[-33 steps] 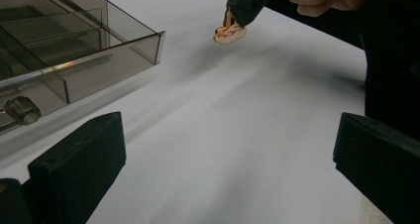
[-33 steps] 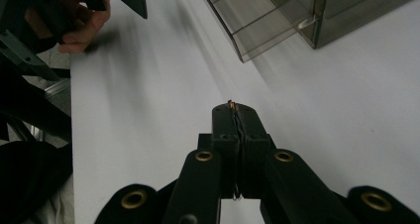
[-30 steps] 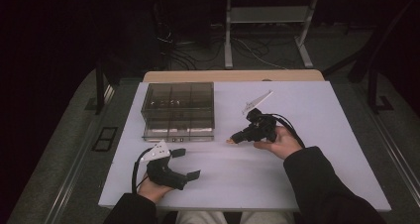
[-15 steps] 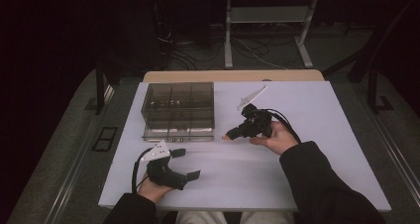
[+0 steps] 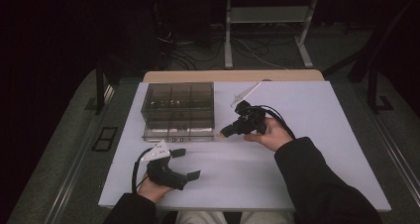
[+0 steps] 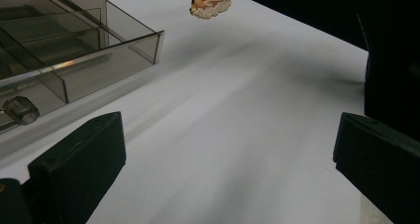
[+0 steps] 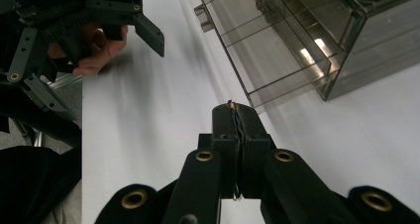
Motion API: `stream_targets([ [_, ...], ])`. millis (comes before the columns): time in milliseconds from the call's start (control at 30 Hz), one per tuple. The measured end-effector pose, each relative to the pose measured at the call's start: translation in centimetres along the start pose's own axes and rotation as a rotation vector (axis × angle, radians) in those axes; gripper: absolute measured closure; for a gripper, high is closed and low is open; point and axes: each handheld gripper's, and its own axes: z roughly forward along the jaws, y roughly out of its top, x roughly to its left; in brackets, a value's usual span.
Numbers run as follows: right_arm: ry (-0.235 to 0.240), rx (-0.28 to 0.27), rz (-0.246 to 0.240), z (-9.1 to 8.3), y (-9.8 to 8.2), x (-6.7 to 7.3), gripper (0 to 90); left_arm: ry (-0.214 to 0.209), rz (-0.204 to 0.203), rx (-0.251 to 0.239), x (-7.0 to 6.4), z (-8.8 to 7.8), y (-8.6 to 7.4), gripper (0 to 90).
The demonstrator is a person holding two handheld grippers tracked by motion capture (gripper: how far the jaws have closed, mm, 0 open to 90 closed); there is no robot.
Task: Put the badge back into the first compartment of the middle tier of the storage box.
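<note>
White worktop (image 5: 307, 149), dark room behind. Right gripper (image 5: 224, 133) is clamped tight on a tiny gold-and-cream trinket (image 6: 210, 4), just off the clear organizer box (image 5: 178, 110) at about 4 o'clock from it. Left gripper (image 5: 190, 163) sits wide open, nothing in it, at 6 o'clock from the box.

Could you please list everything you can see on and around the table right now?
Table: one, white top, centre of the high view.
Drawer organiser: one, smoky clear plastic, far left of the table, lower drawer pulled out.
Small charm: one, gold and pale, pinched at the right gripper's tips beside the open drawer.
Metal frame: one, grey, on the floor beyond the table.
Left gripper: one, black, near edge, fingers apart.
Right gripper: one, black, shut on the charm.
</note>
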Motion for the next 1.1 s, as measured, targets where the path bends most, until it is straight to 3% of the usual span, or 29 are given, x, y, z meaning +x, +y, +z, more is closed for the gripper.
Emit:
stream_targets([
  [600, 0.009, 0.004, -0.059, 0.9, 3.8, 0.5, 87.5, -0.003, 0.001, 0.001, 0.0, 0.0, 0.0, 0.0],
  [1100, 0.029, 0.032, -0.124, 2.6, 7.1, 1.2, 87.5, -0.005, 0.004, 0.005, 0.1, 0.0, 0.0, 0.0],
])
